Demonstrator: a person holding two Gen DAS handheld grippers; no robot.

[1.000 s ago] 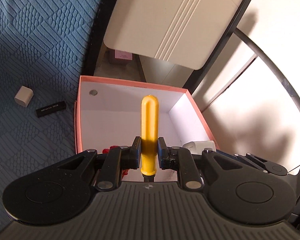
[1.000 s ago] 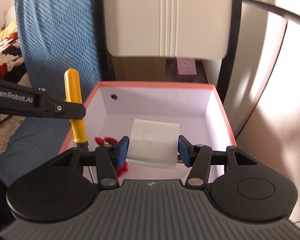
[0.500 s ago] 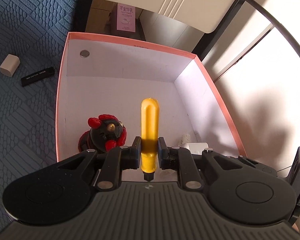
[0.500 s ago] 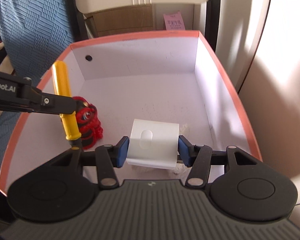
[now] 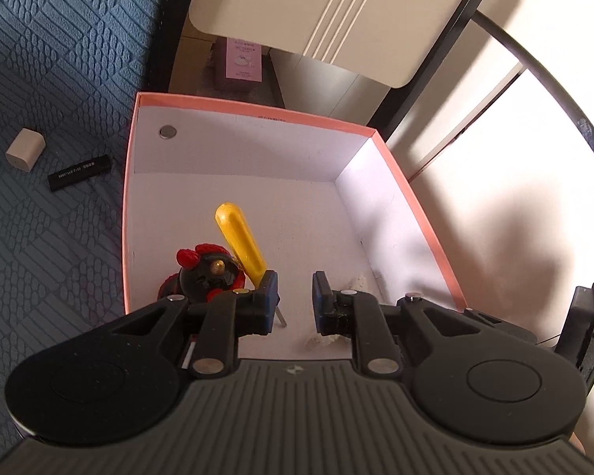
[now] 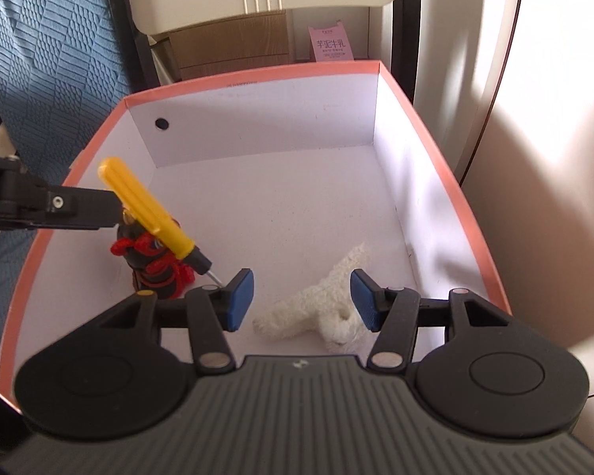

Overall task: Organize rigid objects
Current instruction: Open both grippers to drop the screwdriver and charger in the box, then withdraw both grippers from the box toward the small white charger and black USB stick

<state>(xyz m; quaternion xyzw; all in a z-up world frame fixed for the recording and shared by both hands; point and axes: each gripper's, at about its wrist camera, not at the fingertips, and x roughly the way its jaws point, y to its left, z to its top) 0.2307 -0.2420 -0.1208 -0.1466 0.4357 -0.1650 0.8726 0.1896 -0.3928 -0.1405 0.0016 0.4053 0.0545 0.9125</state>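
A: Surface and room. A blue quilted cover [image 5: 39,59] with a stitched geometric pattern lies left of the pink-rimmed box [image 5: 253,113]. Behind the box stand a cream panelled chair back [image 5: 336,12] on a dark frame, a brown carton and a small pink packet [image 6: 330,45]. Sunlit pale floor lies right of the box.

B: View differences?

A: Only the left wrist view shows a beige rounded block [image 5: 25,151] and a flat black stick [image 5: 78,172] on the cover, left of the box and apart from each other. Only the right wrist view shows the white plush toy [image 6: 320,304] in full, lying on the box floor near the front wall; the left view catches only scraps of it.

B: Hand-held grippers?

A: Left hand-held gripper [image 5: 293,301]: jaws parted, nothing between them. The yellow-handled screwdriver [image 6: 150,206] is inside the box, tilted, handle up, leaning by that gripper's left finger; contact unclear. Its metal tip points toward the box floor. Right hand-held gripper [image 6: 301,301]: spread wide, empty, above the plush toy.

B: Materials?

A: Box: matte white card inside, with a round dark spot on the back wall. Screwdriver handle: smooth plastic with a rounded end. Beside it stands a black-and-red figurine [image 5: 208,273], glossy, with red knobbly trim.
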